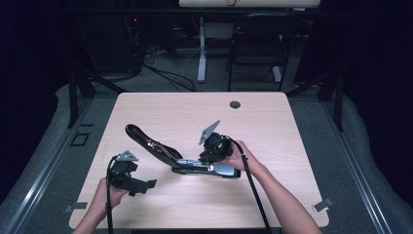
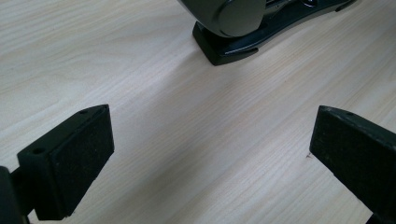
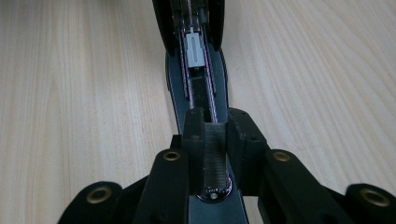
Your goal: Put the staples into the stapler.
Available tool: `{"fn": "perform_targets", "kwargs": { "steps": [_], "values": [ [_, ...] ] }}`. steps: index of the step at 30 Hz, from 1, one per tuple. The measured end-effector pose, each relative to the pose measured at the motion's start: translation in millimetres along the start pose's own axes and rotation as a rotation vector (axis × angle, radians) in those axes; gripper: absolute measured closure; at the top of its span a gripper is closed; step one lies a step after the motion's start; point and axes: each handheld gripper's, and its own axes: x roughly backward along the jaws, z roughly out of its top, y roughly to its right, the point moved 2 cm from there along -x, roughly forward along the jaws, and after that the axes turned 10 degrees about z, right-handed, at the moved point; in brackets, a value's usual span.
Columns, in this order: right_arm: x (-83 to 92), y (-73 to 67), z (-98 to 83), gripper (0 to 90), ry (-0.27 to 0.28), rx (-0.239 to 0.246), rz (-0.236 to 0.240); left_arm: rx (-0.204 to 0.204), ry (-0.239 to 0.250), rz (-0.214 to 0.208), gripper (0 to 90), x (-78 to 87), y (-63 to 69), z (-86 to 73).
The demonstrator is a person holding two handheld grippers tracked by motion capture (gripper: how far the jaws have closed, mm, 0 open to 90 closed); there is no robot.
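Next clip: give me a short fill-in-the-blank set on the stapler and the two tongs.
1. The stapler lies on the table with its top arm swung ____.
2. The right tongs are shut on a strip of ____ over the stapler's channel.
3. The left tongs stand ____, with bare table between them.
4. In the high view, the left tongs sit to the ____ of the stapler.

Missing words: open; staples; open; left
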Motion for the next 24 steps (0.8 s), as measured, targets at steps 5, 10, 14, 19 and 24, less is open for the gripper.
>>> {"fn": "perform_targets", "kwargs": {
  "steps": [5, 10, 14, 19, 24],
  "values": [
    [-2.9, 0.2, 0.9, 77.7, -0.011, 0.014, 0.01, 0.0, 0.0, 0.004, 0.0, 1.1, -0.7, -1.3],
    [-4.5, 1.3, 0.7, 77.7, -0.019, 0.016, 0.013, 0.007, -0.002, 0.007, 0.0, 2.4, -1.3, -2.9],
    [-6.1, 2.8, -0.2, 77.7, -0.032, 0.024, 0.018, 0.008, -0.003, 0.011, 0.0, 3.0, -1.9, -4.0],
    [-7.0, 4.4, -1.0, 77.7, -0.027, 0.027, 0.03, 0.009, -0.005, 0.012, 0.0, 3.7, -2.4, -5.2],
    [-7.6, 5.3, -0.8, 77.7, -0.039, 0.043, 0.032, 0.011, -0.007, 0.013, 0.0, 4.1, -2.3, -6.2]
  ]
}}
